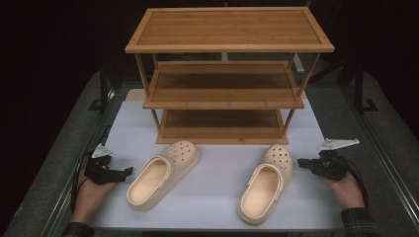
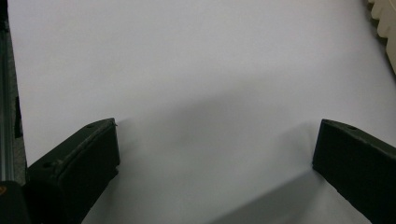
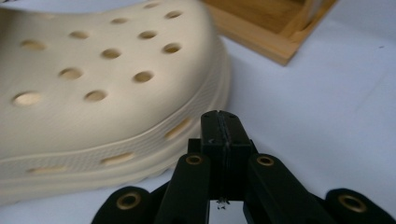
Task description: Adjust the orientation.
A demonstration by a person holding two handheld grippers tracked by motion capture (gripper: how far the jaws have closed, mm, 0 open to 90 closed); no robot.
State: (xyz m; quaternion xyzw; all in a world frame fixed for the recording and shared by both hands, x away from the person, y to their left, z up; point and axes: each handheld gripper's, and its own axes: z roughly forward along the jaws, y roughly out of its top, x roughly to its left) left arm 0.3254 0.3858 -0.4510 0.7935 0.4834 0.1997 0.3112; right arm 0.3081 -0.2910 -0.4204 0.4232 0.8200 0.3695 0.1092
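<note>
On the white bench (image 1: 212, 163), a three-tier wooden rack (image 1: 227, 74) stands behind two cream clogs: left clog (image 1: 163, 174), right clog (image 1: 267, 182). Right tool (image 1: 301, 163), jaws pressed together empty, sits just beside the right clog; left tool (image 1: 129, 171), jaws spread wide, is near the left clog.

Both black grippers, left gripper (image 1: 129, 171) and right gripper (image 1: 300, 162), carry grey three-cornered plates, trailing cables, brass-coloured screws; plaid cuffs

A three-tier bamboo rack (image 1: 227, 74) stands on the white mat (image 1: 212, 207), beyond both grippers and midway between them, shelves bare. Grey table (image 1: 59, 163) borders the mat, just outside each gripper. Dark surroundings lie past the rack.
</note>
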